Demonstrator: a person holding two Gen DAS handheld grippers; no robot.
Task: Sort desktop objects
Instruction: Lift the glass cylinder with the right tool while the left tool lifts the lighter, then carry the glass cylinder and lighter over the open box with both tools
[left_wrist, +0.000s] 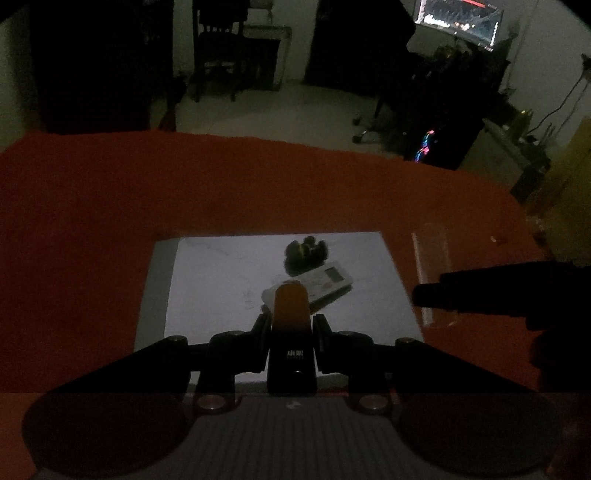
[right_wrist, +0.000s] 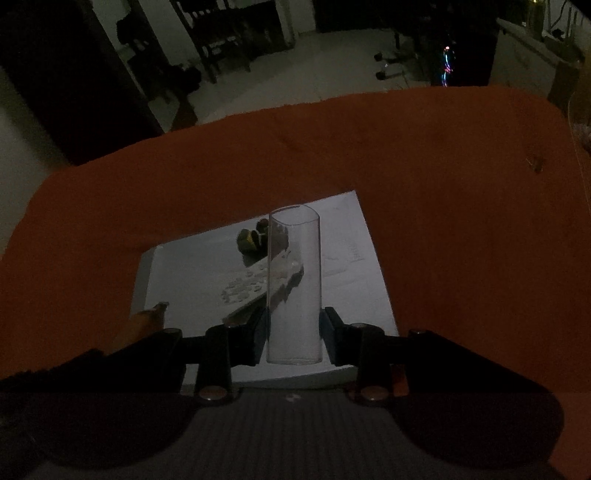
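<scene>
Clear, seemingly empty tube (right_wrist: 294, 288)

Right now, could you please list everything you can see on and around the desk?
Remote control: one, white with a small screen, lying on the white sheet.
Small toy-like object: one, dark with yellow, on the sheet just beyond the remote; too dim to identify.
White sheet: one, flat on the orange cloth.
Orange cloth: one, covering the desk.
Clear tube: one, transparent, in the right claw.
Orange-and-black object: one, in the left claw.
Monitor: one, lit, far right background.
Chair: one, dark, background.
Left claw: closed on the orange-and-black object.
Right claw: closed on the clear tube.
</scene>
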